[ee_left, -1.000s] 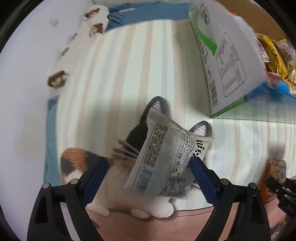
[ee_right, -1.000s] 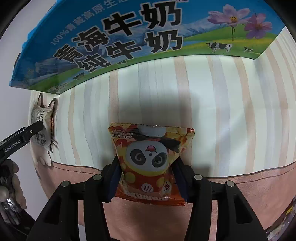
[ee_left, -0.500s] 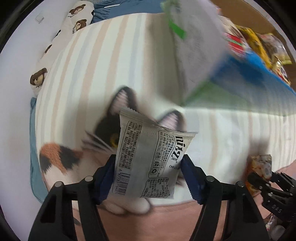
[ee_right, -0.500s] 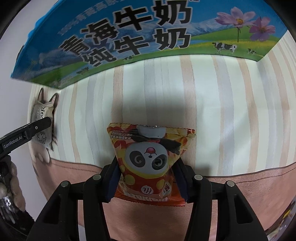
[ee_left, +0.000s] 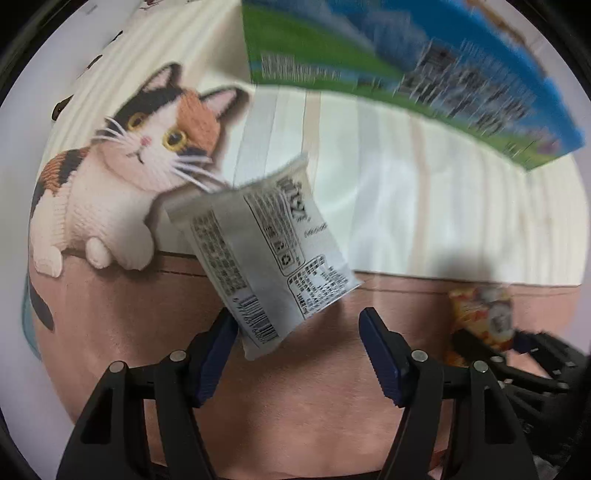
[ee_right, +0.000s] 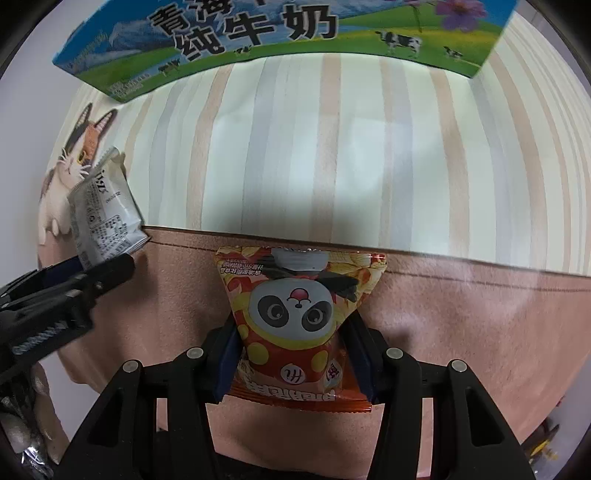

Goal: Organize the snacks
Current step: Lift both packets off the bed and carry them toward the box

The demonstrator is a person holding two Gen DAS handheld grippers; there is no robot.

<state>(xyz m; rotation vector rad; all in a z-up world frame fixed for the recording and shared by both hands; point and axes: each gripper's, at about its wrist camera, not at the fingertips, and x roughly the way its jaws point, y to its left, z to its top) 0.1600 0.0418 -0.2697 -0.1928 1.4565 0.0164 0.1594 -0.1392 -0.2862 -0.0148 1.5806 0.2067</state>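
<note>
I'm pinching the right gripper (ee_right: 293,328) narrowly across the panda bag (ee_right: 295,295), light, puffy and crushable, in front of the box (ee_right: 258,33), while the half-open left gripper (ee_left: 297,317) is straddling the slippery white pack (ee_left: 266,251) nearer the box's left end, and I cannot tell whether it's gripped.

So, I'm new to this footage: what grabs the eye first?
The panda packet, pinched upright in the right claw over the pink band of the blanket. Left of it, a white packet hangs crooked against the left claw beside the blanket's cat picture. A blue-green milk box spans the back.
</note>
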